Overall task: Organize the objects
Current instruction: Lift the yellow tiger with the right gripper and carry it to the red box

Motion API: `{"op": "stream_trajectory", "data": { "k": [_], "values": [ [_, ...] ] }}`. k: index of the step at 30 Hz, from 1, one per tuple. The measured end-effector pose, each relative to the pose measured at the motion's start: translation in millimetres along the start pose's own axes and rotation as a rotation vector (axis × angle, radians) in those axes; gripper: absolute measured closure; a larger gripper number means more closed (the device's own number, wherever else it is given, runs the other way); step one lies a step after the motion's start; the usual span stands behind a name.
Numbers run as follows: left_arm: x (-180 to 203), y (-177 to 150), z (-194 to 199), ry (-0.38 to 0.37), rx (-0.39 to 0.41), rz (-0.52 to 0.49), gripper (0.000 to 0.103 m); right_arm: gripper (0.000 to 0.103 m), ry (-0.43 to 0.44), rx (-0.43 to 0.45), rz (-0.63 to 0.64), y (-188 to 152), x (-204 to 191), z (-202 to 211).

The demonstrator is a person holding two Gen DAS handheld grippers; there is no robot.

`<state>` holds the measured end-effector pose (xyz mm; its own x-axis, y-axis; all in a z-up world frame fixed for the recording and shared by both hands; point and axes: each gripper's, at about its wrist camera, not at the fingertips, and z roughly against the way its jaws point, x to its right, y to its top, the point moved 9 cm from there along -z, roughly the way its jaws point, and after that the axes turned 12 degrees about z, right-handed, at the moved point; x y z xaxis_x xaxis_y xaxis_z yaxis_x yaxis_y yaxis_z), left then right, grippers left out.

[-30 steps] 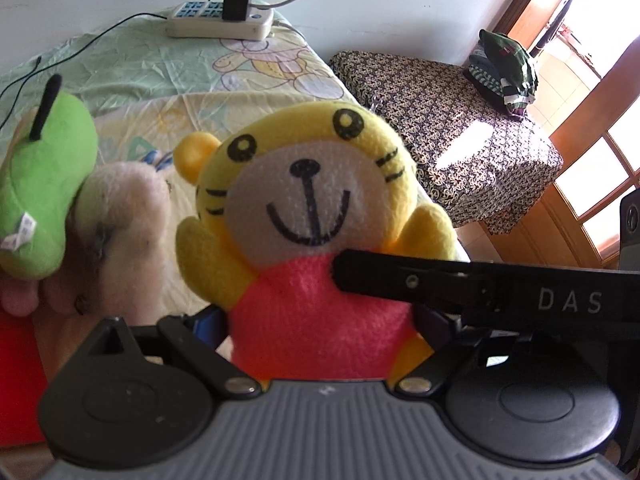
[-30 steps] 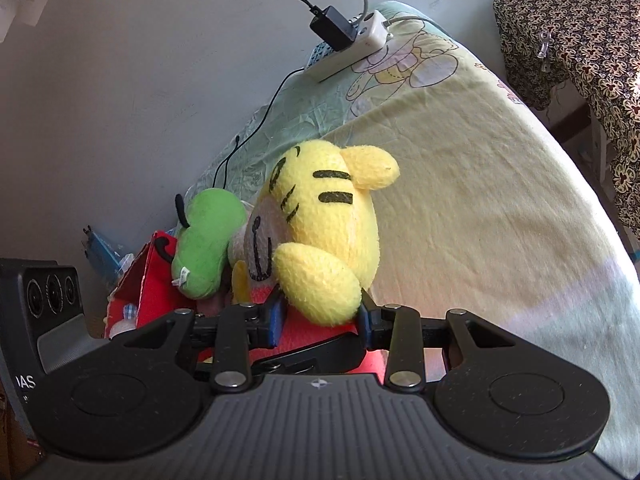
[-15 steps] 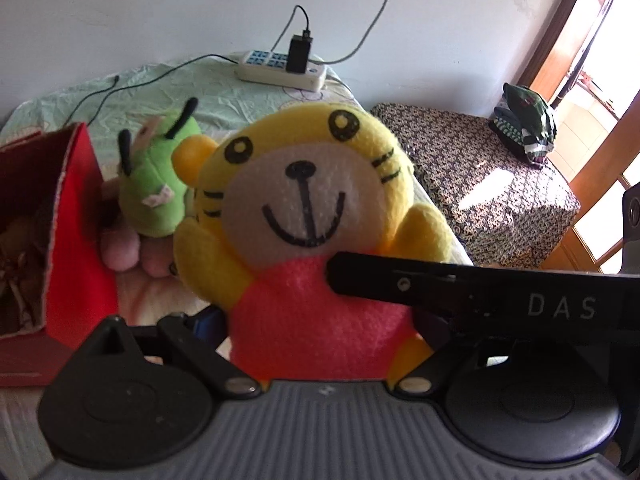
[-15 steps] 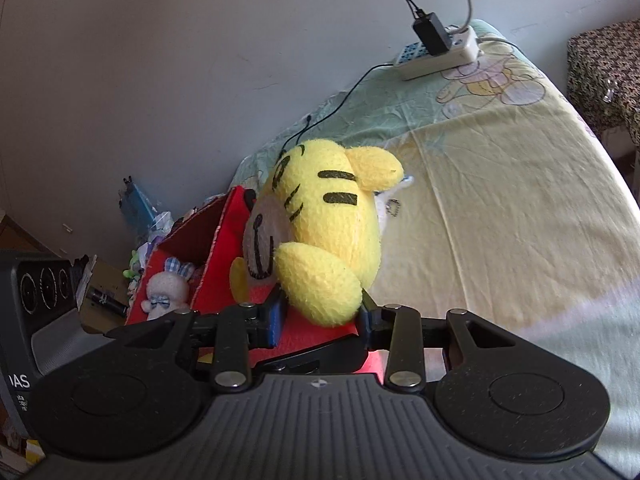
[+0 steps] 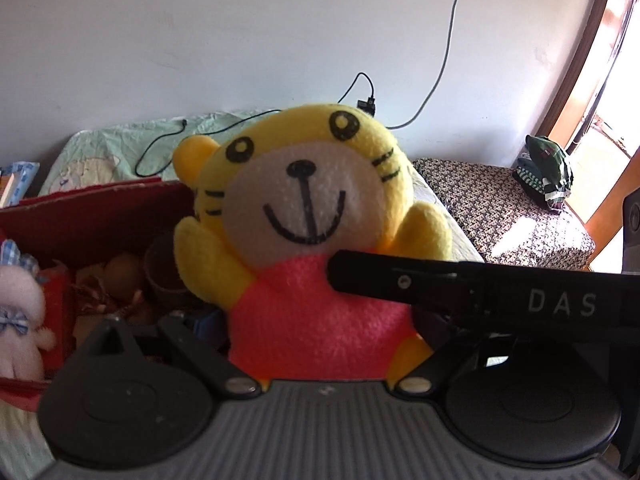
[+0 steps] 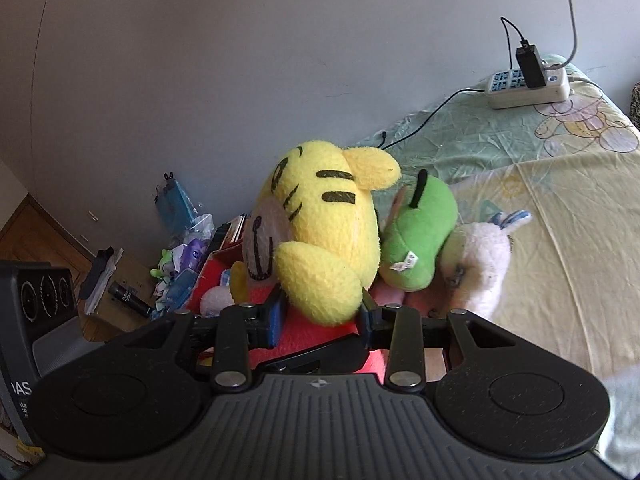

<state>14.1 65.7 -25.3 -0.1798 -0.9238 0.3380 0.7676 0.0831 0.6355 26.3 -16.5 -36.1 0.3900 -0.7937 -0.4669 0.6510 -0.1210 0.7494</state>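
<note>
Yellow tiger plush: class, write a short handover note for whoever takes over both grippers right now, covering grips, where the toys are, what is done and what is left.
Left gripper and right gripper: both shut on the yellow tiger plush, held beside the red box.
Done: a white bunny already in the box.
Left: tiger, then the green plush and pale plush lying on the bed.

Ahead of left gripper: the yellow plush tiger in a pink shirt (image 5: 316, 240) is filling the centre, blocking passage.
At 9 o'clock: the red cardboard box (image 5: 92, 216) is sitting crowded with toys, its wall standing in the way.
At 2 o'clock, right wrist view: the yellow-green bedsheet (image 6: 568, 240) is lying bare, leaving room.
At 1 o'clock: the green plush toy (image 6: 420, 240) and white plush rabbit (image 6: 480, 268) are crowding beside the tiger.
</note>
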Motion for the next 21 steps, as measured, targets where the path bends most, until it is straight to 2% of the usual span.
{"op": "stream_trajectory", "data": {
  "k": [8,15,21],
  "values": [
    [-55,21,9,-0.042,0.000,0.005,0.011,0.064,-0.072,0.015,0.011,10,-33,-40],
    [-92,25,-12,-0.097,-0.068,0.027,0.011,0.066,-0.191,-0.009,0.035,6,-43,-75],
    [-115,29,-27,-0.135,-0.102,0.051,0.009,0.068,-0.253,-0.037,0.048,4,-45,-98]
  ]
}}
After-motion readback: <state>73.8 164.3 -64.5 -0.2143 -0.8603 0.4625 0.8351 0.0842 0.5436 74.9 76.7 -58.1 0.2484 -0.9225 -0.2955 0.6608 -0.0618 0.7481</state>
